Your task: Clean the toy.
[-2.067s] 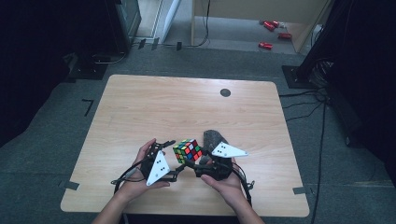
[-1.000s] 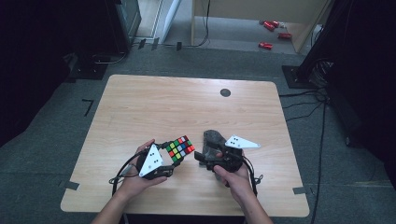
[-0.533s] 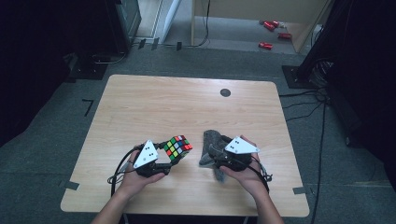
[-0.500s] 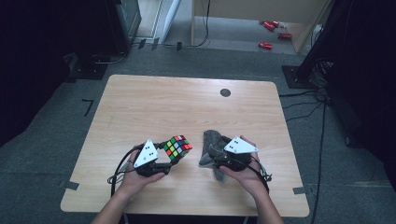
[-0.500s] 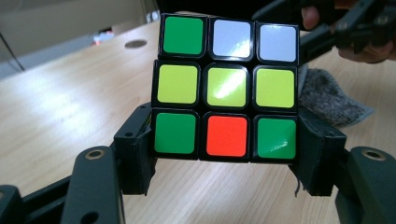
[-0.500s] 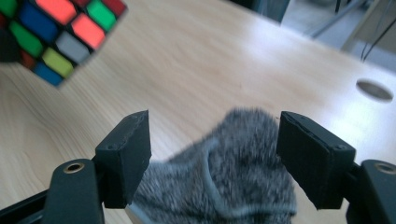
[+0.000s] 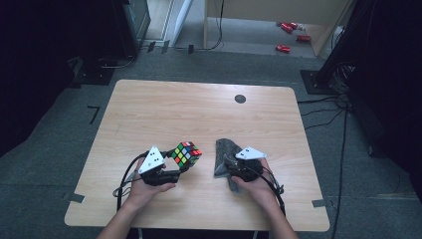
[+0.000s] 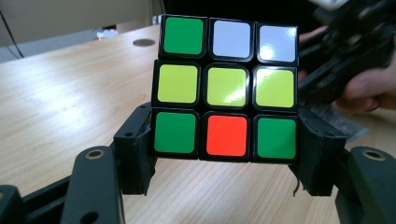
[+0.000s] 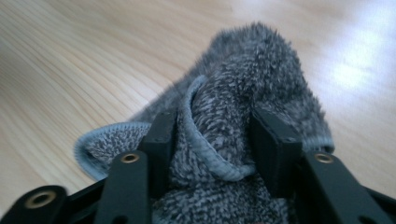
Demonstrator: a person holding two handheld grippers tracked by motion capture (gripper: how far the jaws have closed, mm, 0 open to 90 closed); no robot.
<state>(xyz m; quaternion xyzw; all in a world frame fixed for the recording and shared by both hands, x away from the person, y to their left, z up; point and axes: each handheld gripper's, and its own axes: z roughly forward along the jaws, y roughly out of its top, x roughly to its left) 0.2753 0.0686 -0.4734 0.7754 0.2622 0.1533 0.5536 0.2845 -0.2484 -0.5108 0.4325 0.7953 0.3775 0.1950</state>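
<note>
Left gripper [image 7: 181,167] clamped on puzzle cube [image 7: 186,153], near-left of table [image 7: 164,109]. Right gripper [image 9: 210,135], jaws just closing, pinches grey cloth [image 9: 243,107] fold beside it.

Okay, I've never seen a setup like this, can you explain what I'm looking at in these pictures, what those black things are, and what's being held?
A person sits at a wooden table and holds a hand-operated tool in each hand, each with two black jaws that pinch like tongs. One picture is taken from above and looks down on the table, with the forearms coming in from the bottom. The other two come from small cameras riding on the tools, looking along their jaws.

The left gripper is shut on a colourful puzzle cube, clamped at its bottom row and lifted off the table. The right gripper has just been closing on a bunched grey cloth that lies on the table; a fold of it sits squeezed between the jaws. A small dark round disc sits near the far edge.
</note>
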